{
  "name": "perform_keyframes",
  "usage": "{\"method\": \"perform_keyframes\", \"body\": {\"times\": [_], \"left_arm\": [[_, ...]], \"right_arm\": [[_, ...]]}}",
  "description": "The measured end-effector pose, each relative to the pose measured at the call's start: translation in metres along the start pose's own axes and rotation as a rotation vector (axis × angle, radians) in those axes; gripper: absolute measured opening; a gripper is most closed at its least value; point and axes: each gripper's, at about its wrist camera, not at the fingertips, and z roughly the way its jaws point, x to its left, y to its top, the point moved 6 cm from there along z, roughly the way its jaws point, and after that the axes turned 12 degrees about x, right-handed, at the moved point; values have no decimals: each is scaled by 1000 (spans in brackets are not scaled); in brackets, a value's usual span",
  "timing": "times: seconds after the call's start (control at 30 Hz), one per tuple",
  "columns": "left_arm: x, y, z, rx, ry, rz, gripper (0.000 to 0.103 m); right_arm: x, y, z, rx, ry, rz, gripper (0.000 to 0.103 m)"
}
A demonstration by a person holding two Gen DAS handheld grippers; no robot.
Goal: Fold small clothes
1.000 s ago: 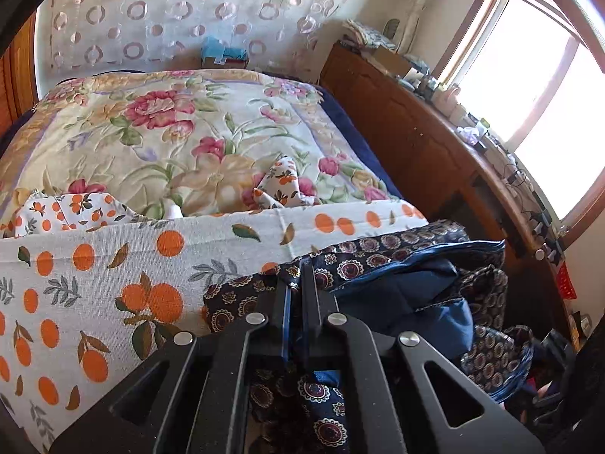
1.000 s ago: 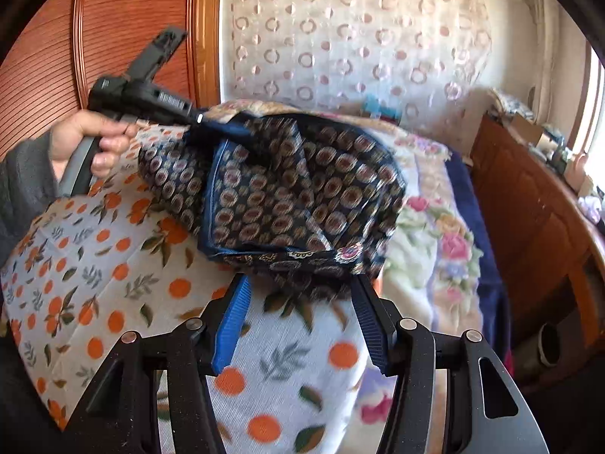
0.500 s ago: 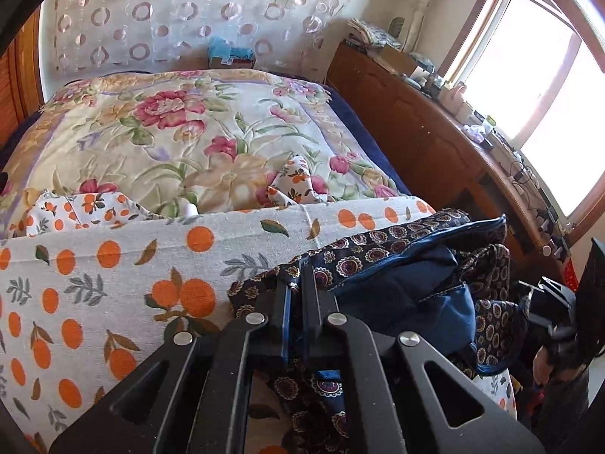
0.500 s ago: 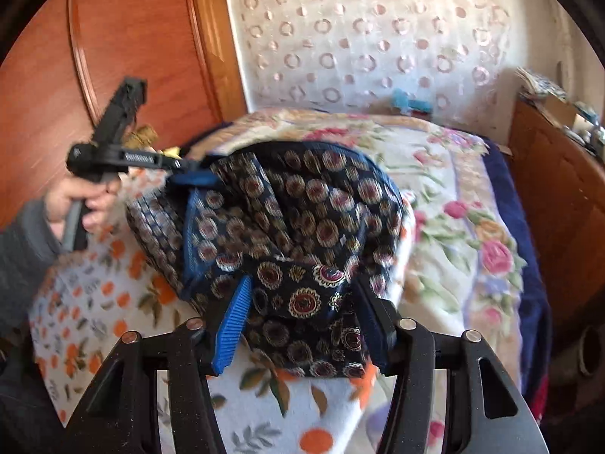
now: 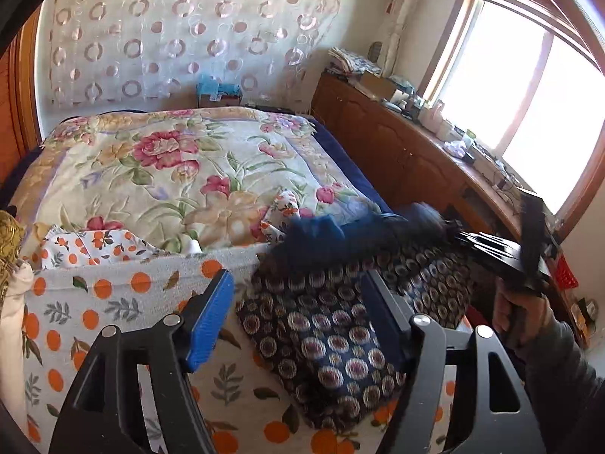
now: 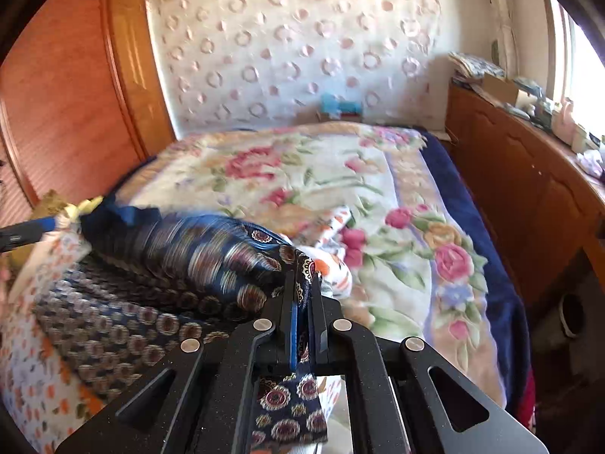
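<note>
Left gripper [image 5: 298, 314] held with jaws spread wide, blue pads [image 5: 211, 319] facing inward, nothing pinched between them. Right gripper [image 6: 302, 295] with jaws drawn close together, pads clamped on a fold of patterned cloth [image 6: 298, 268] that runs back between the fingers toward the handle. In the left wrist view, right gripper seen ahead and to the right of the left one, gripped from below by the right hand [image 5: 523, 316], dark grey sleeve trailing down toward the lower right corner, its tips blurred.
</note>
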Motion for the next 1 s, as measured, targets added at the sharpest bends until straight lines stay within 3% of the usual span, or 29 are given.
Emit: {"method": "perform_keyframes", "body": {"times": [0.13,0.23,0.3,0.37,0.6,0.67,0.73,0.8,0.83,0.87,0.9,1.0], "left_arm": [[1,-16,23,93,5,1,70],[4,-27,47,178,-3,-30,70],[5,-33,58,209,-22,-46,70],[7,-36,67,231,-21,-61,71],[4,-34,73,206,-26,-90,68],[2,-33,76,208,-40,-89,38],[-1,-32,78,224,-74,-97,16],[-6,-32,76,219,-99,-89,8],[-11,-31,69,187,-106,-67,7],[-15,-30,63,170,-112,-52,7],[-19,-29,57,152,-121,-39,6],[-28,-25,34,105,-143,2,6]], "right_arm": [[7,0,13,23,-18,12,4],[1,7,13,45,-1,36,23],[2,13,10,57,21,38,51],[1,11,10,73,38,32,58],[3,13,27,156,61,-9,59],[1,17,30,169,77,-2,59],[-2,20,32,172,98,8,59],[-4,21,33,173,102,-1,58],[-4,21,33,175,103,-5,55],[-1,20,33,180,127,-13,33],[3,18,31,184,150,-26,19],[12,19,23,169,138,-66,7]]}}
